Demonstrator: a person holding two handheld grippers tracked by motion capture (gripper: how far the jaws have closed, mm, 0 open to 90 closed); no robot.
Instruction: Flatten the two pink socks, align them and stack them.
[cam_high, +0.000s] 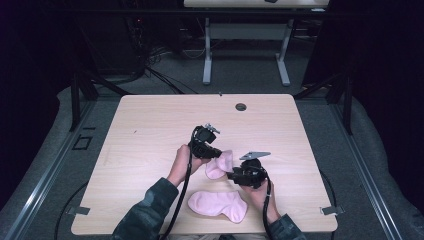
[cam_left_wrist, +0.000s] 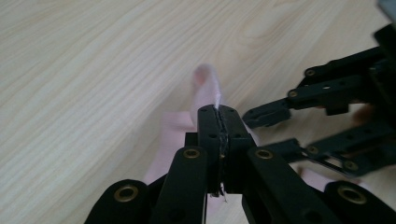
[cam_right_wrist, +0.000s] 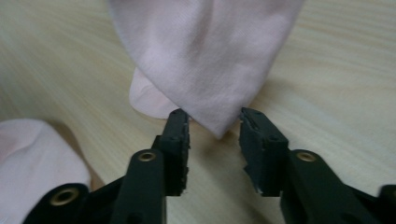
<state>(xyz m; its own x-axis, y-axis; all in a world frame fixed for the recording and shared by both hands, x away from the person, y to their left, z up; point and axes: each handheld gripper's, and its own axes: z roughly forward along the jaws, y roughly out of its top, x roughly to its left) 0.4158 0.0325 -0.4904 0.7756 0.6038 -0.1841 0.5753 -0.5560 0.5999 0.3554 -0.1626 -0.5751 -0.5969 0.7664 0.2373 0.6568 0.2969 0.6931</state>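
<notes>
A pink sock (cam_high: 220, 165) hangs just above the wooden table (cam_high: 150, 130), with my left gripper (cam_high: 219, 153) shut on its upper edge. In the left gripper view the jaws (cam_left_wrist: 218, 116) are pressed together on thin pink fabric (cam_left_wrist: 205, 88). My right gripper (cam_high: 231, 173) is to the right of that sock, low over the table. Its jaws (cam_right_wrist: 215, 123) stand apart with the sock's hanging corner (cam_right_wrist: 205, 51) dipping between the tips, and the pads do not press on it. A second pink sock (cam_high: 217, 204) lies flat near the front edge.
The flat sock (cam_right_wrist: 32, 158) lies close beside the right gripper. A round cable hole (cam_high: 241, 106) sits near the table's far edge. Another desk's legs (cam_high: 207, 60) stand on the floor beyond.
</notes>
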